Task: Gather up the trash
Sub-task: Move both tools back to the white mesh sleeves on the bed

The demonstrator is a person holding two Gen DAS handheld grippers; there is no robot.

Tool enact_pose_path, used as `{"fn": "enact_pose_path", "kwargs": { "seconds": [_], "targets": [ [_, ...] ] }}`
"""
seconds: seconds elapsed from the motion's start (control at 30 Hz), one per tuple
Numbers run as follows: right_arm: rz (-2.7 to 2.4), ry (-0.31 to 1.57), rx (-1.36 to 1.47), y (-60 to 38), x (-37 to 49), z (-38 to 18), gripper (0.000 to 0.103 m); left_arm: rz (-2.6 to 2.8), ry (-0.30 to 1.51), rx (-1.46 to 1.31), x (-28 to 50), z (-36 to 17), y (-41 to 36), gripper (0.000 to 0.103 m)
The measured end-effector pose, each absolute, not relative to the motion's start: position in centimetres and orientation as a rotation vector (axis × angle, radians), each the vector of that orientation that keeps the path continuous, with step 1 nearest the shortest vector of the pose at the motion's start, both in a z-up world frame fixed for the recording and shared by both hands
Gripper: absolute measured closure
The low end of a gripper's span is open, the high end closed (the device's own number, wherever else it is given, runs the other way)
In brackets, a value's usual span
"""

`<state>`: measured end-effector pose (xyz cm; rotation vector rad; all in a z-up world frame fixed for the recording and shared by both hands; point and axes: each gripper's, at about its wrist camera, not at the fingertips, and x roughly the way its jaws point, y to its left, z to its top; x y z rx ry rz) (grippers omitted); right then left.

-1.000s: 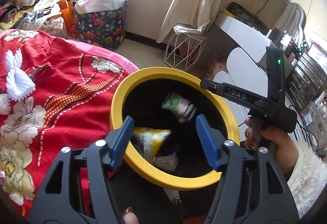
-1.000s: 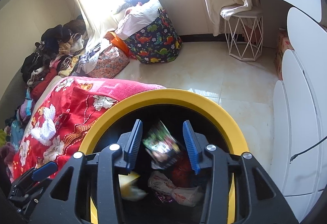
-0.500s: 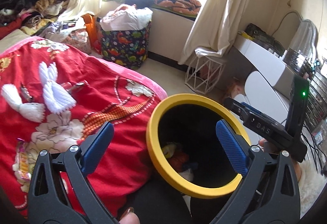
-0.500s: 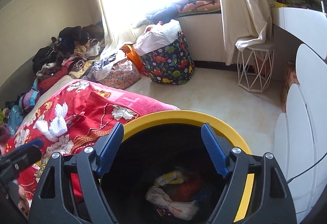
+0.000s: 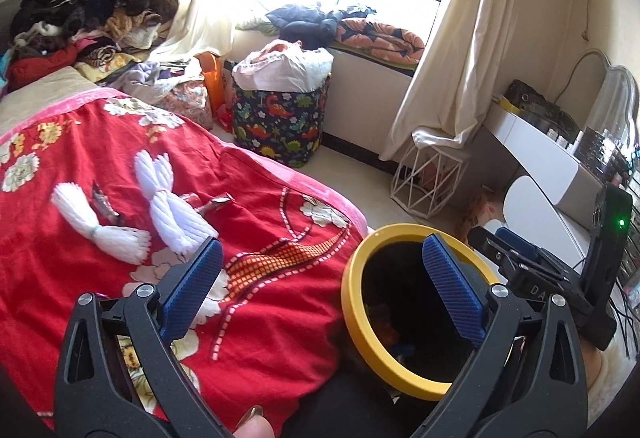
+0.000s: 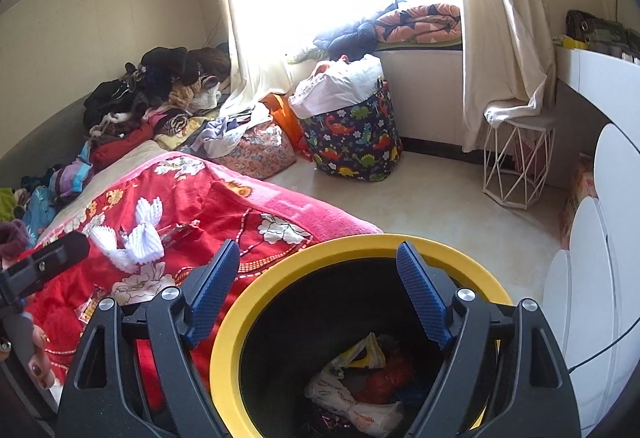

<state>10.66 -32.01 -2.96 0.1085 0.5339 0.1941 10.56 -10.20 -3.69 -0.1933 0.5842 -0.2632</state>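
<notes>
A black bin with a yellow rim [image 5: 352, 318] stands beside the bed; it also shows in the right wrist view [image 6: 228, 342]. Crumpled wrappers [image 6: 360, 390] lie at its bottom. My left gripper [image 5: 320, 290] is open and empty, between the red blanket and the bin. My right gripper [image 6: 316, 290] is open and empty above the bin's mouth. White foam nets [image 5: 168, 206] and silvery wrappers [image 5: 212, 204] lie on the red blanket [image 5: 260, 318], ahead and left of the left gripper.
A dinosaur-print laundry basket [image 5: 280, 126] and a white wire stool [image 5: 428, 178] stand on the floor under the window. Clothes are piled at the far left [image 5: 88, 10]. A white dresser [image 5: 540, 158] lines the right wall.
Both grippers opened wide and pulled back from the bin. The wrappers they held dropped into the bin. The left gripper swung left toward the blanket.
</notes>
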Motion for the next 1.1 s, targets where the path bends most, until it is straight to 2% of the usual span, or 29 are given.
{"fn": "enact_pose_path", "kwargs": {
  "seconds": [1.1],
  "targets": [
    [0.479, 0.612, -0.025, -18.6, 13.0, -2.5, 0.017, -0.003, 0.519, -0.252, 11.6, -3.4, 0.5, 0.011]
  ]
}}
